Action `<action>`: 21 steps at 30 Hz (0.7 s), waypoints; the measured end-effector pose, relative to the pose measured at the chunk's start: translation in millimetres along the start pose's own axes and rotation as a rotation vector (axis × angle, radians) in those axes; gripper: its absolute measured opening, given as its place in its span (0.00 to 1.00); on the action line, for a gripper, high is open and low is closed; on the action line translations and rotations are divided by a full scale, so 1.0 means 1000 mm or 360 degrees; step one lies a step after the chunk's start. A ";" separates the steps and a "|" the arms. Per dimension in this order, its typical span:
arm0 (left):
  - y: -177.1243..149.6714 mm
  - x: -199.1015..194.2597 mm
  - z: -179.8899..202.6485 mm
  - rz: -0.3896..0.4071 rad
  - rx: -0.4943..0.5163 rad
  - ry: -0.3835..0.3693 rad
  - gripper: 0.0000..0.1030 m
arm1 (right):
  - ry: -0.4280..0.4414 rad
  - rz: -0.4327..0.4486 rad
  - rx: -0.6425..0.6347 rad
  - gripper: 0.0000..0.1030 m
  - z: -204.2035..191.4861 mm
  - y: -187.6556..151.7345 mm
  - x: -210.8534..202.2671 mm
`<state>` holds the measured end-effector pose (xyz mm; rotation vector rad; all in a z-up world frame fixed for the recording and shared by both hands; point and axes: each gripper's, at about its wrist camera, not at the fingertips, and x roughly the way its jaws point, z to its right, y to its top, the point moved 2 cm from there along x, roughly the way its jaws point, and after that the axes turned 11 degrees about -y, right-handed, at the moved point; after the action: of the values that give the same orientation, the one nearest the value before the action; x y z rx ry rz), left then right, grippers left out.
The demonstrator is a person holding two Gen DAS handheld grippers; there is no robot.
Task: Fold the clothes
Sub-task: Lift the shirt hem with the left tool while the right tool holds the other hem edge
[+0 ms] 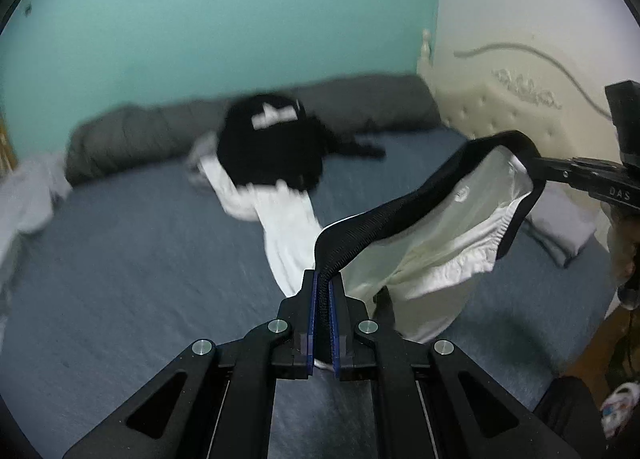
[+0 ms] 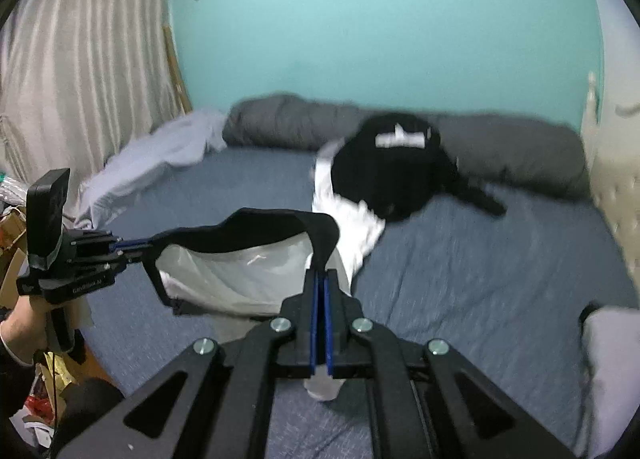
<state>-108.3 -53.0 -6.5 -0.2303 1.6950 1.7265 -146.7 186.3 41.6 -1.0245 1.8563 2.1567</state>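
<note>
You've got both tools on the same garment: your left gripper [image 1: 323, 287] is pinched tight on the black waistband [image 1: 400, 207], and your right gripper [image 2: 320, 279] is pinched tight on the other end of that band, so the white shorts [image 1: 424, 259] hang between them, lifted off the blue mattress [image 1: 140, 259] near its front edge. The waistband runs side to side from one gripper to the other, sagging in the middle, and that is the long axis you control right now; the white body drops away below it toward the mattress, with the lowest cloth brushing or nearly brushing the sheet, hard to tell through the blur. Judging by this, you're in the spread-and-hold part of a fold, garment raised by its top edge. The next move calls for keeping the band level and taut enough to stop the sag, so the cloth settles flat instead of bunching. Farther back, toward the far edge, a heap of black clothing [image 2: 392, 175] sits on top of another white garment [image 2: 348, 219], a dark strap trailing to the right. Beyond it, a long grey rolled duvet [image 2: 500, 151] lies along the far edge against the teal wall [image 2: 380, 19], with a pale crumpled sheet [image 2: 160, 155] at the far left corner.
</note>
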 end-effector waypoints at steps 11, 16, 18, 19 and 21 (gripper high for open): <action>0.136 -0.142 0.027 0.0289 0.0165 0.0124 0.04 | -0.0078 0.0356 -0.0070 0.02 -0.017 0.106 -0.136; 0.188 -0.202 0.052 0.0418 0.0229 0.0139 0.04 | -0.0129 0.0472 -0.0078 0.02 -0.021 0.137 -0.190; 0.200 -0.224 0.063 0.0450 0.0254 0.0134 0.04 | -0.0149 0.0519 -0.0082 0.02 -0.022 0.149 -0.211; 0.204 -0.233 0.067 0.0464 0.0268 0.0138 0.04 | -0.0159 0.0542 -0.0083 0.02 -0.022 0.155 -0.222; 0.212 -0.250 0.077 0.0494 0.0295 0.0145 0.04 | -0.0179 0.0588 -0.0087 0.02 -0.024 0.167 -0.243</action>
<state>-20.6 -47.6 318.3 0.0426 2.0306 1.7822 -34.0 204.8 314.8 -0.5865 2.0767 2.4139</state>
